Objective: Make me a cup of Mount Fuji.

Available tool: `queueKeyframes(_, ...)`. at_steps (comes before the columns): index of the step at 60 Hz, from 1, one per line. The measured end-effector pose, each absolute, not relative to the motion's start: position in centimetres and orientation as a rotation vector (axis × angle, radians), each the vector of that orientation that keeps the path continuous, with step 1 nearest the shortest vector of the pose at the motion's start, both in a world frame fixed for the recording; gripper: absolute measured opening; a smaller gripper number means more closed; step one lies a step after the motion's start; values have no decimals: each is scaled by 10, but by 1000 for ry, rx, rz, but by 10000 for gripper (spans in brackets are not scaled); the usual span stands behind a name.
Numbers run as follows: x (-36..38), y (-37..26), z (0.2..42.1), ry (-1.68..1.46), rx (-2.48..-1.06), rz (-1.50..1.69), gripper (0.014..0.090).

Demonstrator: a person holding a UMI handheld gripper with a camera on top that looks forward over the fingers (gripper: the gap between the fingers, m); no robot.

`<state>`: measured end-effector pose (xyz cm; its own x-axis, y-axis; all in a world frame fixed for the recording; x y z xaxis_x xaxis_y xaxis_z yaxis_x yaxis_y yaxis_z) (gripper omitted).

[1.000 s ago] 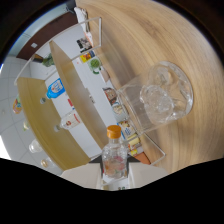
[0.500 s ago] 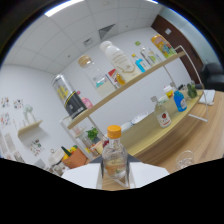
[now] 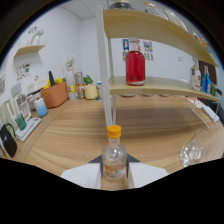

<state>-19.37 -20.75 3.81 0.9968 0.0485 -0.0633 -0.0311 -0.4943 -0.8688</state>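
Small clear bottle (image 3: pixel 114 159) with orange cap stood upright, low amber liquid inside. Your gripper (image 3: pixel 114 172) was level, both fingers clamped on it, above the wooden table's (image 3: pixel 70 135) near edge.

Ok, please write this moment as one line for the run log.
fingers: shut on bottle | bottle: upright, orange cap on | glass: on table, beside the fingers | red jug: on shelf beyond
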Motion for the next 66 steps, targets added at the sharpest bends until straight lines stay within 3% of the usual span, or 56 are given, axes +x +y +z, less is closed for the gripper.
queueKeyframes(18,-200,-215,7,-2,-2220,95,357)
queueKeyframes(34,-201,-224,6,-55,-2223,61,370)
queueKeyframes(42,-210,-234,9,-95,-2242,126,550)
queueKeyframes(47,-213,-241,24,-134,-2226,161,857)
queueKeyframes(66,-141,-274,133,-192,-2011,104,863)
